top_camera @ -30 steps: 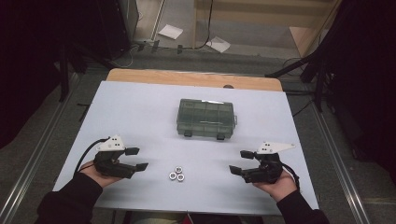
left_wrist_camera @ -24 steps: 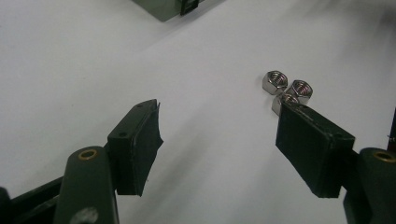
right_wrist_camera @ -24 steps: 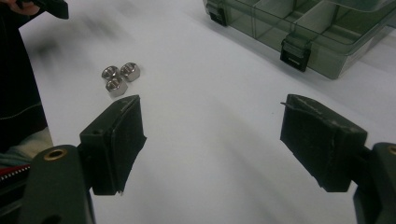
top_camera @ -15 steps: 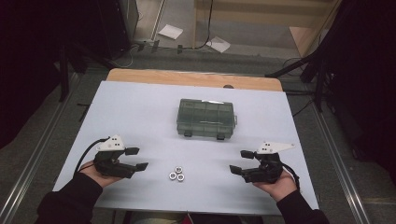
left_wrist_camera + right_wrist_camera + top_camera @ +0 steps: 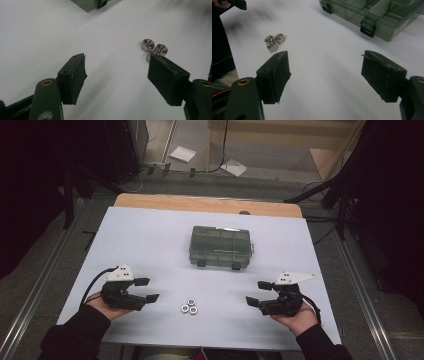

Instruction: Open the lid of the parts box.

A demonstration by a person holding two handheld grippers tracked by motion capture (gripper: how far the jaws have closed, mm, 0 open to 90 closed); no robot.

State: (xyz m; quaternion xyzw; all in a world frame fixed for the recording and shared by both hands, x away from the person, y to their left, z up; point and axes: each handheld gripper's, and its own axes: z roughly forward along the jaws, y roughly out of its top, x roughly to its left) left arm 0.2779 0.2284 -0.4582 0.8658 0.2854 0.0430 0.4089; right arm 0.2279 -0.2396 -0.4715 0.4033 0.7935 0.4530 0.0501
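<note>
No brand, label or writing can be read on anything here. Three hex nuts [image 5: 189, 306] lie in a tight cluster on the white table [image 5: 150, 235], touching one another, near its front edge and between the two grippers; in the left gripper view one of the three [image 5: 148, 56] is partly hidden behind a jaw. One closed, smoky-clear compartment box [image 5: 220, 246] sits farther back at the middle of the table, well apart from the nuts, with two dark latches on its near side.

The left gripper [image 5: 144, 290] is held in the person's left hand [image 5: 102, 303] just above the table, left of the nuts, its jaws spread wide with nothing between them. The right gripper [image 5: 257, 293], in the right hand [image 5: 296, 316], is right of the nuts, and its jaws are likewise wide apart and empty. Each gripper carries one pale three-cornered plate on top. Both point inward toward the nuts, neither touching them.

Two sheets of paper [image 5: 182, 153] lie on the floor beyond the table.
</note>
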